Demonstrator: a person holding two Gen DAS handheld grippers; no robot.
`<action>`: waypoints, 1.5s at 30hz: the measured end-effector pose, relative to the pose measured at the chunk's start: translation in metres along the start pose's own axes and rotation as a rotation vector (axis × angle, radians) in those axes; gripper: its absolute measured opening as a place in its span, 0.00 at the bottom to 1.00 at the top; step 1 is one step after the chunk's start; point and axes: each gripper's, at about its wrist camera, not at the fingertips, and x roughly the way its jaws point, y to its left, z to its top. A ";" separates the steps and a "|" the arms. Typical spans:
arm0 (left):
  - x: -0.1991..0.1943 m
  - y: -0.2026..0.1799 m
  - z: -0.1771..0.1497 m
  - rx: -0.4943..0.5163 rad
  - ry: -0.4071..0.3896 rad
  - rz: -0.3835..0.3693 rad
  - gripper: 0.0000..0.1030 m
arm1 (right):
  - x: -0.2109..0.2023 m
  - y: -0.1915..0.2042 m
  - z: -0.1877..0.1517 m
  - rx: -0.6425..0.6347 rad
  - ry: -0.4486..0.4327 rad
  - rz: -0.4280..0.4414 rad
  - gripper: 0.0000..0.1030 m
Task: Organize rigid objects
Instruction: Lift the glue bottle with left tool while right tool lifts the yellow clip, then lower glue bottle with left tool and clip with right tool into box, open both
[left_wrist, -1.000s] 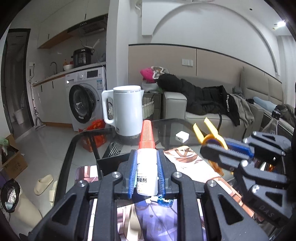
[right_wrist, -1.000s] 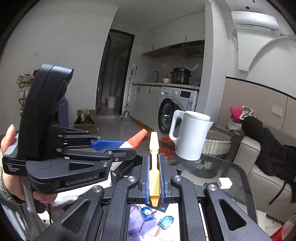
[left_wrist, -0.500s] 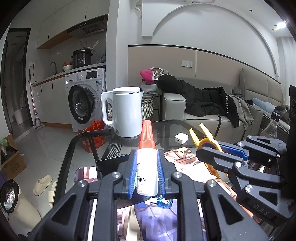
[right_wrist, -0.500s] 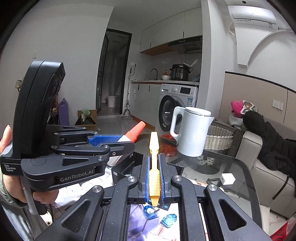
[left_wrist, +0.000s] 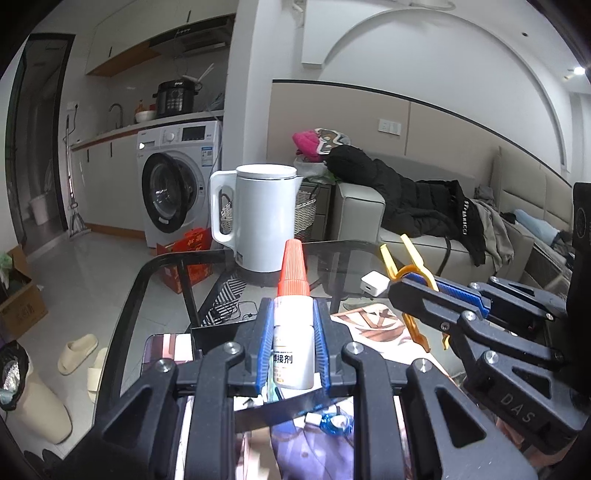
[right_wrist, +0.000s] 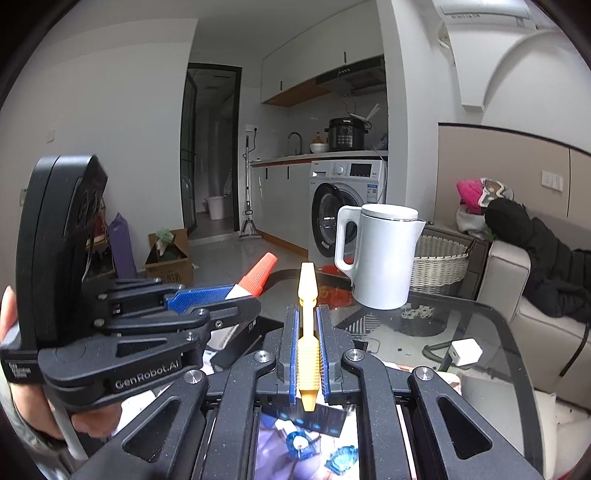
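Note:
My left gripper (left_wrist: 293, 325) is shut on a small white glue bottle (left_wrist: 293, 350) with a red ribbed cap, held upright above the glass table (left_wrist: 162, 266). My right gripper (right_wrist: 307, 332) is shut on a yellow plastic clip (right_wrist: 307, 362), held edge-on. In the left wrist view the right gripper (left_wrist: 417, 291) sits to the right with the yellow clip (left_wrist: 402, 258) sticking out. In the right wrist view the left gripper (right_wrist: 236, 295) sits to the left with the bottle's red cap (right_wrist: 258, 273) showing.
A white electric kettle (left_wrist: 264, 218) stands on the far side of the table, beside a white charger cube (left_wrist: 373, 283). Small blue pieces (right_wrist: 343, 456) lie on a patterned mat below. A sofa (left_wrist: 424, 221) with dark clothes is on the right; a washing machine (left_wrist: 177, 181) behind.
Both grippers have lifted a little and drawn back from the table, each keeping its hold. The kettle now sits lower and farther in both views.

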 end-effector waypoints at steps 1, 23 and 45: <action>0.004 0.002 0.001 -0.013 0.003 0.005 0.18 | 0.004 -0.002 0.002 0.010 0.002 -0.001 0.09; 0.046 0.026 0.001 -0.091 0.054 0.044 0.18 | 0.085 -0.015 0.006 0.104 0.083 0.002 0.09; 0.095 0.031 -0.026 -0.098 0.346 0.072 0.18 | 0.127 -0.028 -0.018 0.174 0.290 -0.001 0.09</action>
